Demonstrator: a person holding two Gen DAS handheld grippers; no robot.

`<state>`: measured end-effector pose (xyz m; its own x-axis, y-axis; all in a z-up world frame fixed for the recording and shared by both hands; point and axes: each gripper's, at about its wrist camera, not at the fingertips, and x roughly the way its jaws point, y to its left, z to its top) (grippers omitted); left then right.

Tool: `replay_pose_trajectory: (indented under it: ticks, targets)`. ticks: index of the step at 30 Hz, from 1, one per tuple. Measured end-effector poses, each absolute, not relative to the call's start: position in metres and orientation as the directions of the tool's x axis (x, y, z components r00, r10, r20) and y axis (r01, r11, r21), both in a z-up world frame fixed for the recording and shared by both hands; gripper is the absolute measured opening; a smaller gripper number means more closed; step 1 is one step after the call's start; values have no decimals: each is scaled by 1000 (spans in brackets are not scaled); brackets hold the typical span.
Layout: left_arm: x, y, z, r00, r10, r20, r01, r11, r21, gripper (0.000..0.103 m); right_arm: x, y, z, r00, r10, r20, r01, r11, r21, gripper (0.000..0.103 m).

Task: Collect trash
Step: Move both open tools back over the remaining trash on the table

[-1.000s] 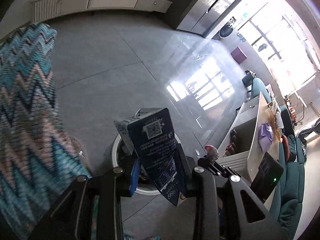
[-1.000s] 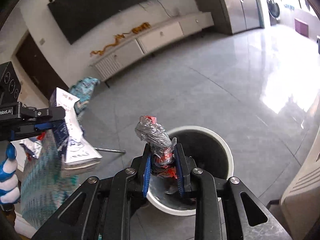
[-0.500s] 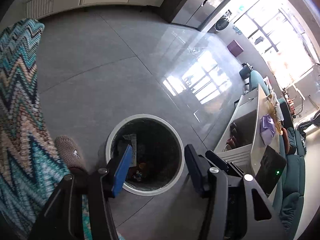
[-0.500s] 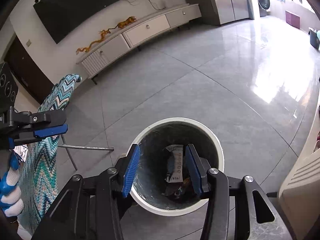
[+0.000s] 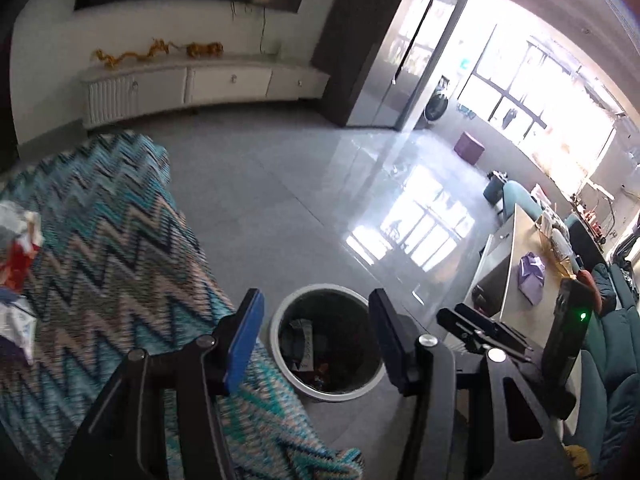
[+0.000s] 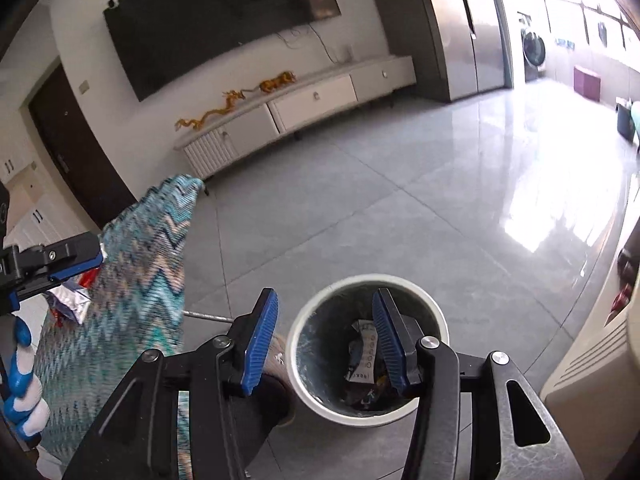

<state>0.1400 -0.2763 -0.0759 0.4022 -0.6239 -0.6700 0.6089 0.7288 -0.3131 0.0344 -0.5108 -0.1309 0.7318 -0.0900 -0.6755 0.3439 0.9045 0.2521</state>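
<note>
Trash (image 5: 18, 248) is lying on the cloth (image 5: 120, 248), left of the left gripper (image 5: 316, 340); both grippers, right (image 6: 326, 342) included, are gaping empty over the bin (image 6: 438, 312).

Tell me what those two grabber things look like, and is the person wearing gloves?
Both are black metal frames with silver bolts and cut-out holes. The right gripper has ridged blue pads on its fingers; the left gripper has blue pads too. The hand at the picture's edge wears a blue-and-white glove. No cables are visible.
</note>
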Motion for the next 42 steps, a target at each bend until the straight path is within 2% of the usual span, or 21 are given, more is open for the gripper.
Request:
replay_pose_trajectory:
  ticks: [10, 12, 18, 31, 42]
  targets:
    - [100, -138, -18, 577, -592, -564, 566, 787, -247, 53, 28, -433, -55, 810, -67, -582, 222, 954, 199, 53]
    - [93, -107, -13, 606, -572, -553, 537, 807, -247, 58, 28, -414, -42, 820, -52, -570, 191, 964, 187, 53]
    - [75, -13, -9, 685, -523, -507, 447, 852, -273, 58, 31, -364, -13, 833, -28, -553, 124, 983, 137, 54]
    - [67, 150, -36, 774, -384, -504, 229, 911, -343, 58, 47, -265, 26, 849, 10, -528, 13, 999, 41, 58]
    - [86, 197, -57, 770, -336, -542, 145, 920, -365, 58, 97, -198, 6, 806, 122, -579, -133, 991, 23, 64]
